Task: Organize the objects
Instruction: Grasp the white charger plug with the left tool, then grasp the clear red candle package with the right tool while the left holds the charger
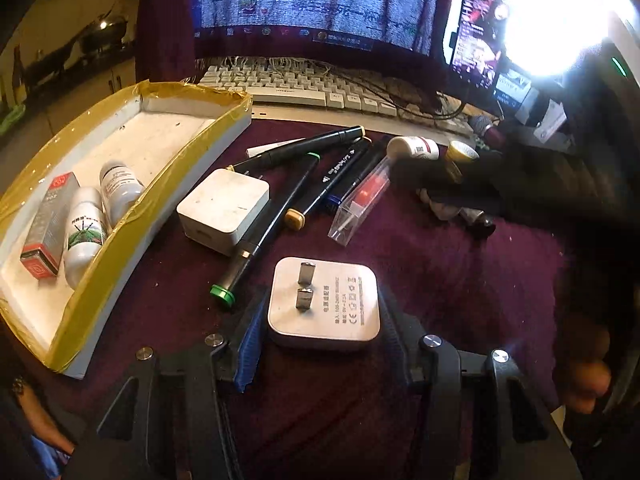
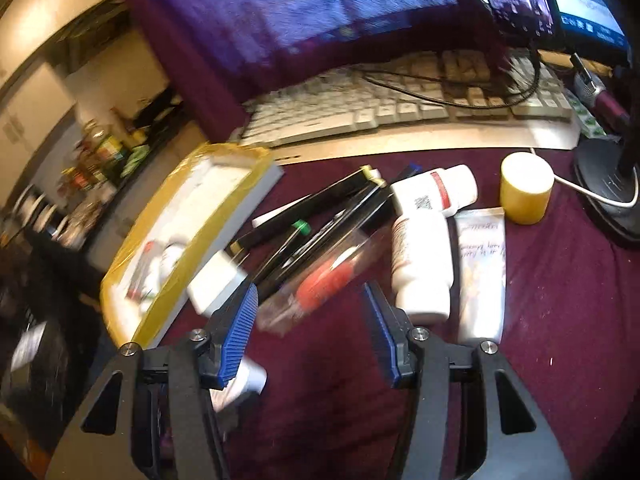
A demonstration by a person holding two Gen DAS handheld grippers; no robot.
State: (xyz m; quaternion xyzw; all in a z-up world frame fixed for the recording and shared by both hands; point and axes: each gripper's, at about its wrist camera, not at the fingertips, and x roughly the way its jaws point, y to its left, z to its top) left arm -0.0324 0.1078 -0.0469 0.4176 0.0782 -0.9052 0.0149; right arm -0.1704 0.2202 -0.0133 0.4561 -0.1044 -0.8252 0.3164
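Observation:
My left gripper is shut on a white plug adapter, prongs facing up, just above the maroon cloth. A white tray with yellow tape lies to the left and holds two white bottles and a red-grey box. A second white adapter, several black markers and a clear case with a red item lie ahead. My right gripper is open and empty, hovering over the clear case. White bottles, a tube and a yellow cap lie to its right.
A white keyboard and cloth-draped monitor stand behind the clutter. A phone on a stand glows at the back right. A lamp base with a white cable sits at the far right. The tray also shows in the right wrist view.

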